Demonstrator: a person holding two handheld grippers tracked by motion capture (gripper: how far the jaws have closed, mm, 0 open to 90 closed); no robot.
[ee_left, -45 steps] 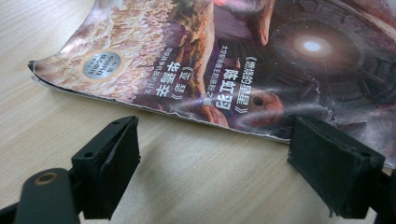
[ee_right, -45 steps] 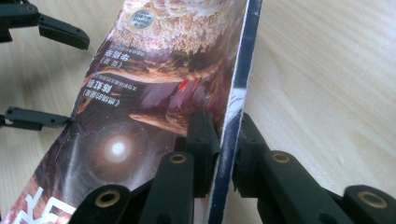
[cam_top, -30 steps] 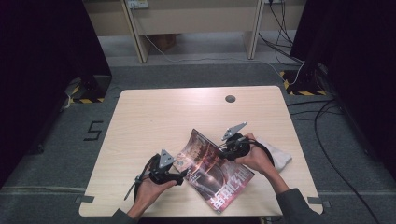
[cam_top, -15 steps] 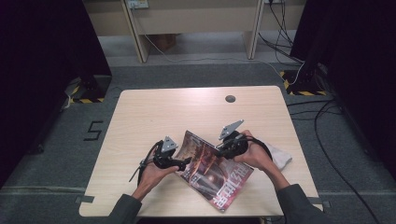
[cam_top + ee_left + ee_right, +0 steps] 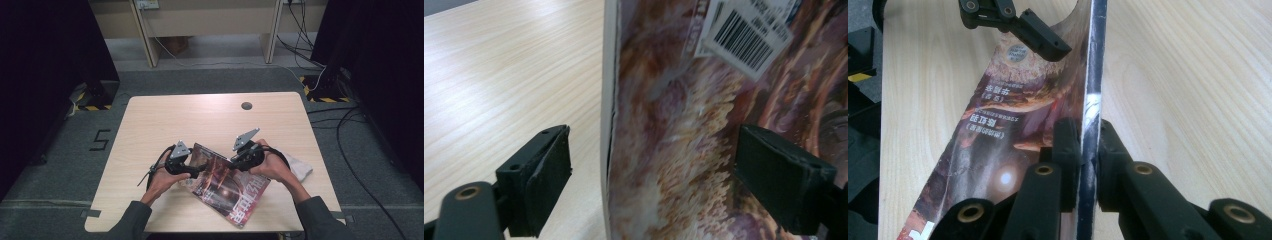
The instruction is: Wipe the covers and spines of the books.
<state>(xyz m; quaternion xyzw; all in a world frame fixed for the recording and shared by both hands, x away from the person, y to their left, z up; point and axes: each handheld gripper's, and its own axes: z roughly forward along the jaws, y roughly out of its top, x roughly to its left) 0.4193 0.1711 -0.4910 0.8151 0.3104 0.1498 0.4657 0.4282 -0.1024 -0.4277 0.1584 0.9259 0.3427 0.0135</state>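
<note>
Magazine (image 5: 227, 187) lies near table (image 5: 150, 125) edge, centre-right. Right gripper (image 5: 1081, 150) jaws clamp its far edge. Left gripper (image 5: 651, 175) jaws wide, straddling left edge, pads (image 5: 551, 170) clear.

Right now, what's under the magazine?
The wooden table lies under the magazine, which the right gripper pinches at one edge. Anything beneath its middle is covered.

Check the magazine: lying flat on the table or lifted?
Partly lifted. The right gripper is clamped on the magazine edge, cover raised off the table; the left gripper straddles its other edge, jaws open.
</note>
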